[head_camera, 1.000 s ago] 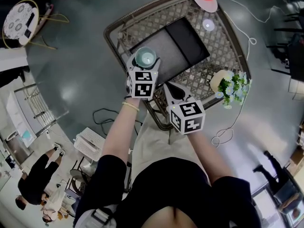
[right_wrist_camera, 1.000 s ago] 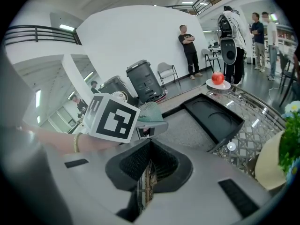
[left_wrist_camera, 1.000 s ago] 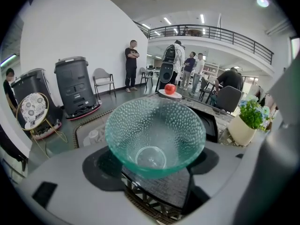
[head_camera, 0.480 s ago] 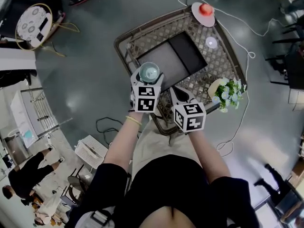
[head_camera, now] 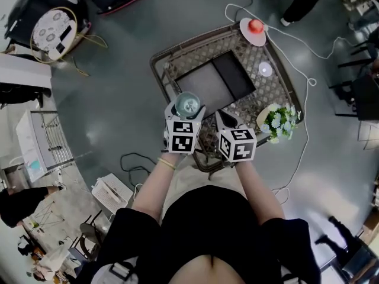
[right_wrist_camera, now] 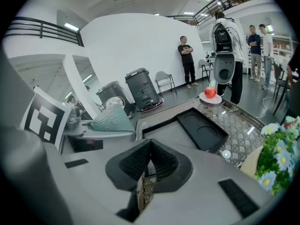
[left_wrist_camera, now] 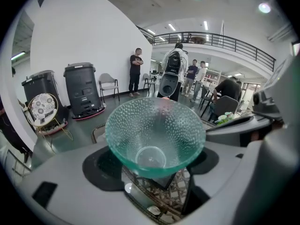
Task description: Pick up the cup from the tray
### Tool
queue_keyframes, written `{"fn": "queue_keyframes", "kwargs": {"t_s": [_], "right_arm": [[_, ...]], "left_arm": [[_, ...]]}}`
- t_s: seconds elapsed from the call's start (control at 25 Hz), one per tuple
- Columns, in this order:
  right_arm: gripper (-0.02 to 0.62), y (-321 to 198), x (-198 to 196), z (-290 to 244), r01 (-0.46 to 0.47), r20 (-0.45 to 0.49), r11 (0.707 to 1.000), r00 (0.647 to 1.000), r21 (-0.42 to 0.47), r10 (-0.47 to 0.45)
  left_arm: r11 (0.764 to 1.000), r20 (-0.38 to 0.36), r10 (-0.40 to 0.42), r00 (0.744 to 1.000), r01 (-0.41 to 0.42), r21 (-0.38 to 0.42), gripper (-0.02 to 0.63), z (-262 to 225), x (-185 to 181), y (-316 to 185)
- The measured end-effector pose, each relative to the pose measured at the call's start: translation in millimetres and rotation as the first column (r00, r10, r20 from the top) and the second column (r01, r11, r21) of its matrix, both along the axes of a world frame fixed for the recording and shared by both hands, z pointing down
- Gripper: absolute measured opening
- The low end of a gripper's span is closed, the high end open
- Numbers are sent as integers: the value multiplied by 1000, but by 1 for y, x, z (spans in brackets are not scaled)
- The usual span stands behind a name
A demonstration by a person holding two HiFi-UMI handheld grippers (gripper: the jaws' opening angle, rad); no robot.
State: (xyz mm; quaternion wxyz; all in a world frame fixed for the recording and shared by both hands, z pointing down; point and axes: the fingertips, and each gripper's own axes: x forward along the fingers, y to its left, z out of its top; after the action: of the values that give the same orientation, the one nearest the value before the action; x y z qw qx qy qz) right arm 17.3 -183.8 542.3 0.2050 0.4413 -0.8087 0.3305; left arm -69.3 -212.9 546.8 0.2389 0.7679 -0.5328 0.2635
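With the cup (left_wrist_camera: 154, 125) clamped between the wide-set jaws of the left gripper (left_wrist_camera: 154, 165), clear of the tray (head_camera: 234, 76) beyond them, and the jaws of the right gripper (right_wrist_camera: 147, 161) pressed together empty, the cup could be squeezed upward and dropped, as its slick flared wall tapers.

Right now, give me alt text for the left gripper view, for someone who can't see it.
A dimpled green glass cup sits gripped in the jaws of the left gripper, its open mouth facing the camera. Behind it, a hall with two dark bins by a white wall and several people standing.
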Motion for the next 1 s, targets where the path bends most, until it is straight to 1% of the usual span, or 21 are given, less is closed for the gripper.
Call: {"fn": "queue_keyframes", "kwargs": {"t_s": [0.16,0.56,0.72,1.0], "right_arm": [[11,1,1,-7,5,4,1000,1000,16,-5],[11,16,4,-17,36,-4,999,999,33,-36],[9,22,3,-21,48,-1,998,999,47,-48],[9,30,3,-23,71,-10,995,997,68,-70]], "left_arm": [[1000,-10,-17,1000,17,-2,373,-10,-2,15],[1000,-26,-31,999,31,1,373,-28,-2,46],[1000,-21,-29,999,29,2,373,-32,-2,57],[999,-20,-32,999,32,15,373,-34,0,59]]}}
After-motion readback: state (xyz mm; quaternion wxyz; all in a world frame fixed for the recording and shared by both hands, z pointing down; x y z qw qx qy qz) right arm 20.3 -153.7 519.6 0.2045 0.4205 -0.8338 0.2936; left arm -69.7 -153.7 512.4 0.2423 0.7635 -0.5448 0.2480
